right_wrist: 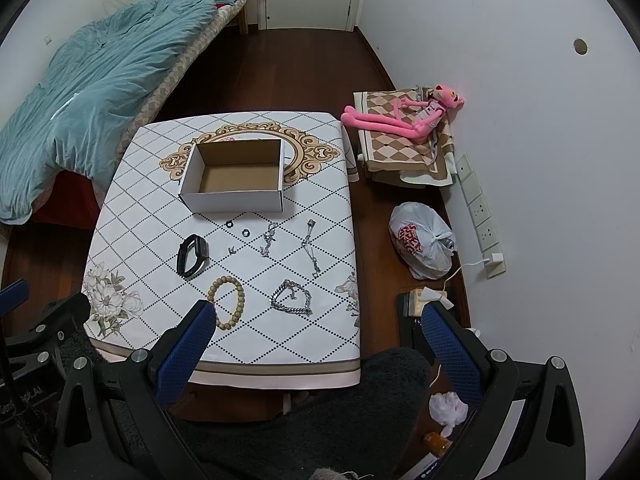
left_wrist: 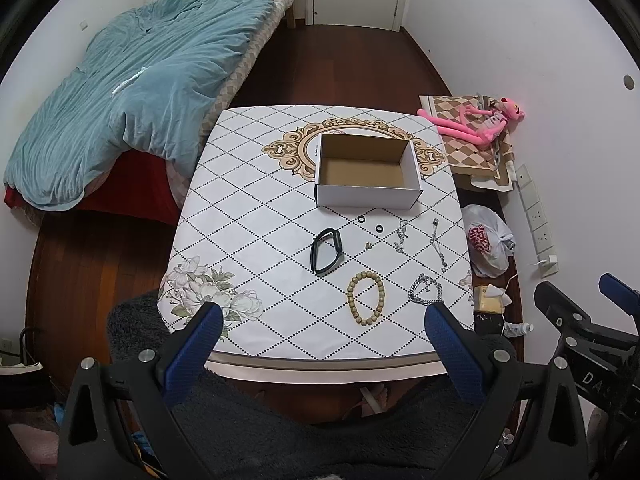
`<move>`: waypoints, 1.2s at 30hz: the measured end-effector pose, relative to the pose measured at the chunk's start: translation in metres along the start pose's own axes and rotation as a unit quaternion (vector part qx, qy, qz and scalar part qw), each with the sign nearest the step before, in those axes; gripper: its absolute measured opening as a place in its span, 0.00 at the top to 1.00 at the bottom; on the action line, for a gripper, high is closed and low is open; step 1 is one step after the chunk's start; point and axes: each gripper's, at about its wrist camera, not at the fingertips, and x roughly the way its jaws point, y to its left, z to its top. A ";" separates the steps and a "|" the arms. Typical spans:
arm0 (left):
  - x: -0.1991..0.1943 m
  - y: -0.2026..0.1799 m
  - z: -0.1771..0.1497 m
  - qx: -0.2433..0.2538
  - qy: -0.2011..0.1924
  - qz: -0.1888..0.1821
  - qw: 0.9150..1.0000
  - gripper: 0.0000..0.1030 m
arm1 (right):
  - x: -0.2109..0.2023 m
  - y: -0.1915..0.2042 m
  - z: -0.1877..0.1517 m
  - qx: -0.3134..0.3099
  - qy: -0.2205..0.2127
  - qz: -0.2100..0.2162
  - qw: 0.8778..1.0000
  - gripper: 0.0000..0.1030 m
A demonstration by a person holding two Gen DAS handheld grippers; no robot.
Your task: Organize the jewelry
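Diamond-patterned white bench (left_wrist: 248, 200) beside blue-quilted bed (left_wrist: 132, 92); open cardboard box (left_wrist: 368, 172) far, jewelry near. Left gripper (left_wrist: 324, 320) and right gripper (right_wrist: 318, 318) both wide open, empty.

Matt cardboard box (left_wrist: 368, 172), wooden bead bracelet (left_wrist: 366, 298), shiny metal chain (left_wrist: 426, 294)

Even indoor light, heavy fisheye bend in both views.
Soft shadows beside the box (left_wrist: 368, 172) on the bench (left_wrist: 248, 208); frame corners black, walls curved, focus sharp throughout.
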 end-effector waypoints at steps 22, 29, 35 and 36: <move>-0.012 -0.010 0.001 0.003 -0.008 -0.005 1.000 0.00 | -0.008 -0.006 0.005 0.003 -0.005 -0.002 1.000 0.00; 0.007 -0.005 0.004 -0.002 -0.007 0.006 1.000 0.00 | 0.010 -0.008 0.009 0.019 0.000 -0.003 1.000 0.00; 0.060 0.010 0.011 -0.005 0.014 0.046 0.999 0.00 | 0.073 0.005 0.004 0.030 0.040 0.012 0.999 0.00; 0.070 0.013 0.011 -0.003 0.017 0.053 0.998 0.00 | 0.087 0.009 0.002 0.029 0.049 0.014 0.998 0.00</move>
